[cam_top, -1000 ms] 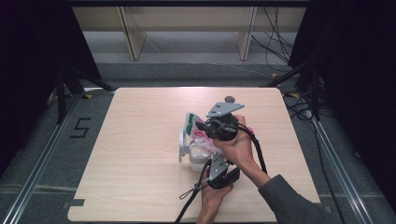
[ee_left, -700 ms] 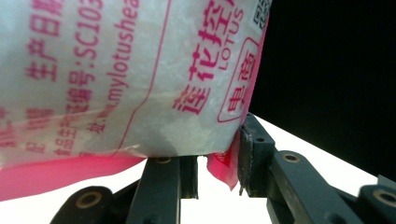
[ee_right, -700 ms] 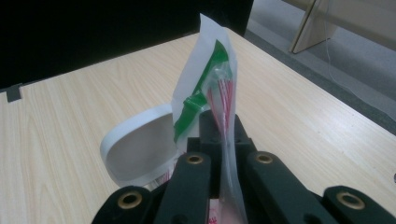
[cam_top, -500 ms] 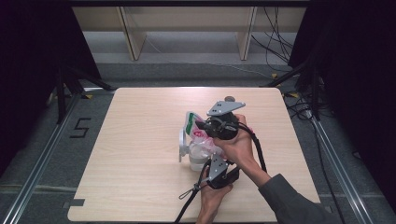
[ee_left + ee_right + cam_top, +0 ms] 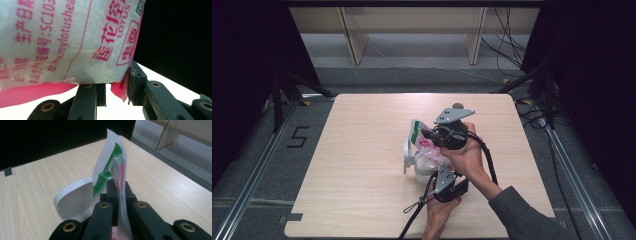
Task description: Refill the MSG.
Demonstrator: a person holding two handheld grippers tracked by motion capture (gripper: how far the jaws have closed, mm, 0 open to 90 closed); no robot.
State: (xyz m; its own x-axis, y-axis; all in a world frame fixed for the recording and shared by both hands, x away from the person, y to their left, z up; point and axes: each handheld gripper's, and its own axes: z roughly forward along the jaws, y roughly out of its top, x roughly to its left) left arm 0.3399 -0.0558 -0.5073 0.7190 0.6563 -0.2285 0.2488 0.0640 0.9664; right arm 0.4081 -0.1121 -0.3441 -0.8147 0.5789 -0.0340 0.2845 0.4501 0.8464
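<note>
Bag [image 5: 419, 139] edges in both hand-held grippers

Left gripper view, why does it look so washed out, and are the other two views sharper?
Left gripper view: the bag sits very close, its print soft, the table below blown out white. Right gripper view: bag edge and white lid fairly crisp. High view: evenly lit table, dark surroundings.
</note>
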